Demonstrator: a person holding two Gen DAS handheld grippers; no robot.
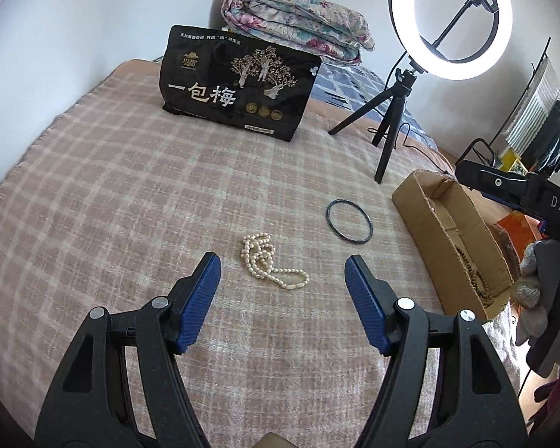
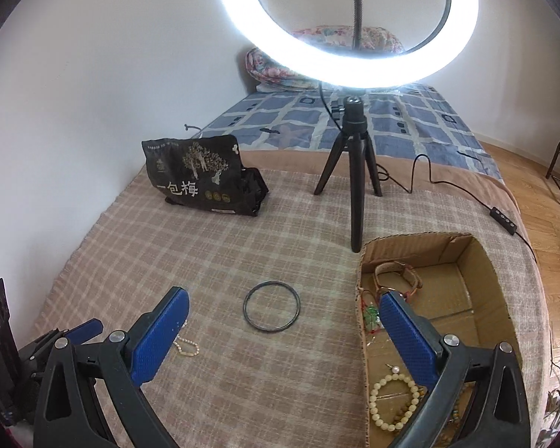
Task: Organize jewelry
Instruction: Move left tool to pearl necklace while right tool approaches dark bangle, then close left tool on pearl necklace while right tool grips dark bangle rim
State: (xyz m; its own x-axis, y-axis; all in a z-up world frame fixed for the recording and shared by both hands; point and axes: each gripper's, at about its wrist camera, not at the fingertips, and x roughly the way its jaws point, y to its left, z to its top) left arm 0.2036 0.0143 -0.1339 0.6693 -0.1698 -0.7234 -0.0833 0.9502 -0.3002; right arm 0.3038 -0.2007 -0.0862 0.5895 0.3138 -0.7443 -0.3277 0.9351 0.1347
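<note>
A white pearl necklace (image 1: 268,261) lies heaped on the checked blanket (image 1: 112,194), just ahead of my open, empty left gripper (image 1: 283,263). A dark bangle (image 1: 350,223) lies flat to its right; it also shows in the right wrist view (image 2: 272,306). A cardboard box (image 2: 363,336) at the right holds a watch (image 2: 395,274), a cream bead bracelet (image 2: 394,403) and other strings. My right gripper (image 2: 284,298) is open and empty, one finger over the blanket, the other over the box. Part of the pearl necklace (image 2: 186,347) peeks out beside its left finger.
A black snack bag (image 1: 239,82) stands at the back of the bed. A ring light on a tripod (image 1: 392,112) stands behind the box, its cable (image 2: 448,183) trailing right. Folded quilts (image 1: 298,26) lie at the back. The bed edge and wooden floor (image 2: 541,205) are to the right.
</note>
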